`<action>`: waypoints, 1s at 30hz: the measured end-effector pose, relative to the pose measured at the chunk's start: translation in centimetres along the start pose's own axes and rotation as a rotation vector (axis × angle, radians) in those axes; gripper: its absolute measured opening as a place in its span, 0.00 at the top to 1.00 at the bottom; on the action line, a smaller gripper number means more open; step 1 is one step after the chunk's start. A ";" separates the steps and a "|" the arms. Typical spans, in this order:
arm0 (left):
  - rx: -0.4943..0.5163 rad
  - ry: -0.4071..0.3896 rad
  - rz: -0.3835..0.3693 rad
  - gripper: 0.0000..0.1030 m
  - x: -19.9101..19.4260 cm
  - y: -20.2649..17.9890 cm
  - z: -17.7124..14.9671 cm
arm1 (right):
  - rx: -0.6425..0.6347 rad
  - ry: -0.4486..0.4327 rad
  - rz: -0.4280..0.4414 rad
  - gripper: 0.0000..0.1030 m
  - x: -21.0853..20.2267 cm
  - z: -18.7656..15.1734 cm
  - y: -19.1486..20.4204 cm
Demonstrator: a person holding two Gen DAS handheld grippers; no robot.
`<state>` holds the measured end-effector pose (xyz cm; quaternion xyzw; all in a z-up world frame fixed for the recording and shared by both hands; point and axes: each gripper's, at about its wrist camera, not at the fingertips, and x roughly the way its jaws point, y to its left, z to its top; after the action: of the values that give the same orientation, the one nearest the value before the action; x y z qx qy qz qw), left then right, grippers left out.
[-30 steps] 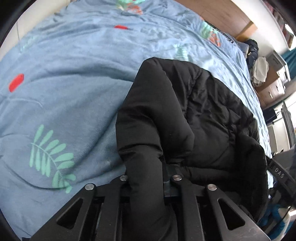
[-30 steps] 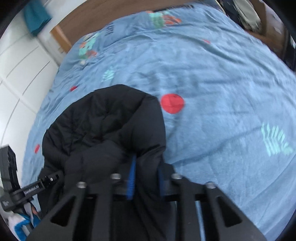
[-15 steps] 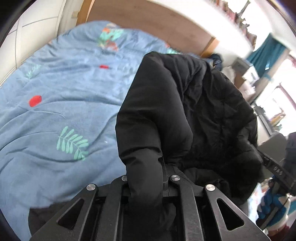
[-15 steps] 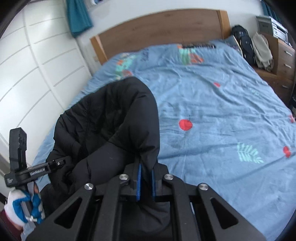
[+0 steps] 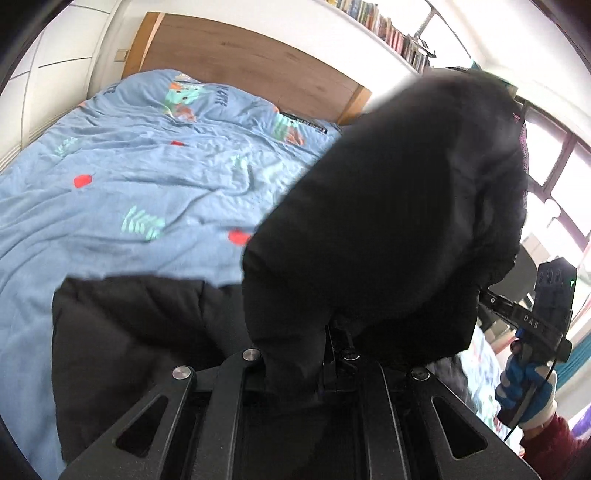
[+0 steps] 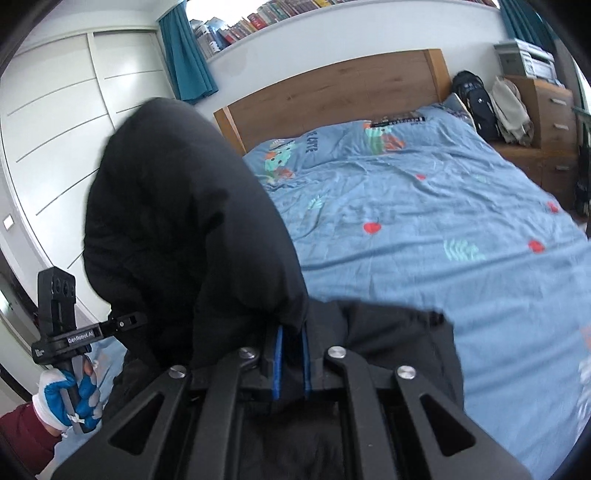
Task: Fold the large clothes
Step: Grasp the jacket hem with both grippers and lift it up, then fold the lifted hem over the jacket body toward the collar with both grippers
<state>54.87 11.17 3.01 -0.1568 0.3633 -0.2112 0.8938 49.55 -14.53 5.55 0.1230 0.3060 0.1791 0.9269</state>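
wide blue bed (image 6: 424,229) lies bare ahead of me, free to cross up to the wooden headboard (image 6: 332,92). the raised black jacket (image 5: 388,221) bulks between my two hands; bags (image 6: 476,103) and a dresser (image 6: 550,122) crowd the bed's right side.

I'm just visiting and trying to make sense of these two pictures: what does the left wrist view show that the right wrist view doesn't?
Only the left wrist view shows the bright window and the right gripper. Only the right wrist view shows the white wardrobe, the wooden drawer unit and the left gripper. Both show the black puffer jacket, pinched by each gripper, the blue bed cover, the wooden headboard and the books.
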 end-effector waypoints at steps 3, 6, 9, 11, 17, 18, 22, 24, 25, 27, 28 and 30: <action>-0.023 0.011 -0.001 0.89 -0.5 0.5 -1.8 | 0.029 0.008 0.005 0.93 -1.2 -2.3 -0.3; -0.042 0.016 0.010 0.89 -1.0 1.3 -3.7 | 0.050 0.012 0.012 0.93 -2.2 -4.4 -0.6; -0.033 0.033 0.048 0.89 -0.7 2.2 -5.4 | 0.077 0.032 0.018 0.93 -2.2 -6.3 -1.0; -0.038 0.051 0.058 0.87 -0.3 2.7 -6.3 | 0.100 0.055 0.028 0.92 -1.8 -7.8 -1.5; -0.106 0.069 0.046 0.83 -1.2 3.5 -7.8 | 0.132 0.117 0.023 0.89 -0.8 -10.3 -1.9; -0.104 0.072 0.052 0.79 -1.7 3.2 -7.9 | 0.133 0.125 0.019 0.89 -1.0 -10.6 -1.9; -0.110 0.102 0.074 0.67 -3.4 3.1 -8.5 | 0.142 0.153 -0.012 0.89 -2.0 -10.7 -2.2; -0.115 0.123 0.098 0.65 -4.9 3.5 -8.9 | 0.139 0.170 -0.034 0.89 -3.2 -10.5 -2.4; -0.125 0.130 0.113 0.65 -5.8 3.7 -9.2 | 0.139 0.178 -0.043 0.87 -3.8 -10.4 -2.6; -0.141 0.129 0.139 0.64 -8.0 4.1 -9.0 | 0.132 0.186 -0.076 0.84 -5.3 -9.8 -3.0; -0.137 0.118 0.158 0.61 -9.0 4.1 -8.5 | 0.119 0.180 -0.096 0.82 -6.2 -9.1 -3.1; -0.115 0.087 0.186 0.54 -10.8 3.5 -6.9 | 0.101 0.155 -0.115 0.77 -7.6 -7.3 -3.0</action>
<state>43.83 18.61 3.02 -0.1642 0.4261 -0.1125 0.8825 40.17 -19.54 2.85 0.1376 0.3920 0.1189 0.9018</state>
